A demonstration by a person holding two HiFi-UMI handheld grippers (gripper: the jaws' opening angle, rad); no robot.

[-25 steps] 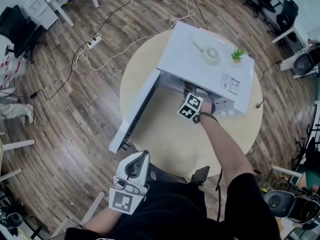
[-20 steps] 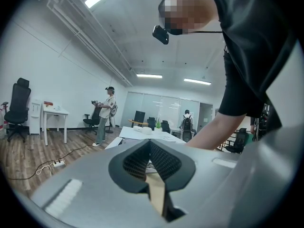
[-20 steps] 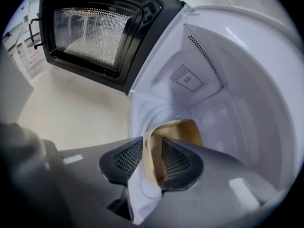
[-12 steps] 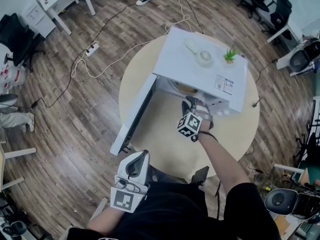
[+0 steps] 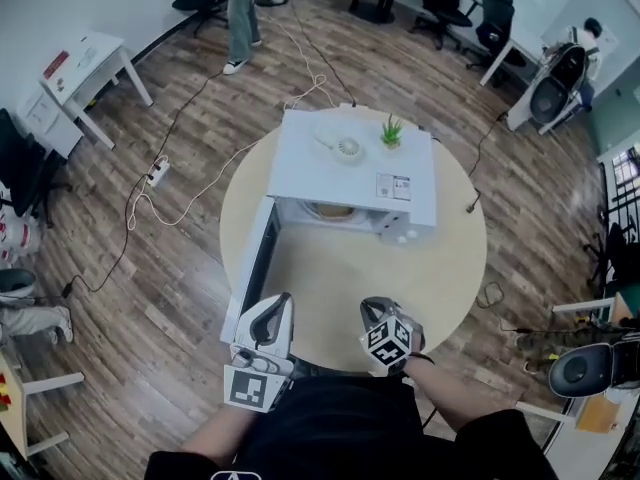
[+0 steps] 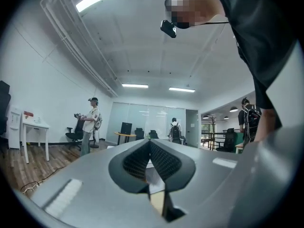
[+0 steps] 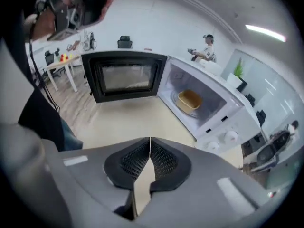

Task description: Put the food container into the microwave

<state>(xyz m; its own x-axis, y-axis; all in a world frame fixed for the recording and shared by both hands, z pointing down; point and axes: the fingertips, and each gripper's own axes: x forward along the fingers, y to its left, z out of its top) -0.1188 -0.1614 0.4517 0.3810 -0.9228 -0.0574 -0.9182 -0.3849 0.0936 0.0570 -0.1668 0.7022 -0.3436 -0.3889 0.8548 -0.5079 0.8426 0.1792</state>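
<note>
The white microwave (image 5: pixel 350 173) stands on the round table (image 5: pixel 440 268) with its door (image 5: pixel 252 268) swung open to the left. A tan food container (image 5: pixel 333 211) sits inside the cavity, also plain in the right gripper view (image 7: pixel 189 100). My right gripper (image 5: pixel 378 308) hovers over the table's near edge, well back from the microwave, and points down at the tabletop. Its jaws have just been closing and now meet at the tips (image 7: pixel 150 144) with nothing between them. My left gripper (image 5: pixel 272 308) is held by my body beside the door's end, pointing level, jaws shut (image 6: pixel 149 146) and empty.
A small white fan (image 5: pixel 345 148) and a potted plant (image 5: pixel 392 130) sit on the microwave's top. Cables and a power strip (image 5: pixel 158 171) lie on the wooden floor to the left. A person (image 5: pixel 240 13) stands at the back; desks and office chairs ring the room.
My right gripper has pulled out of the microwave's opening and back to the table's near edge, leaving the container inside. My left gripper has lifted a little.
</note>
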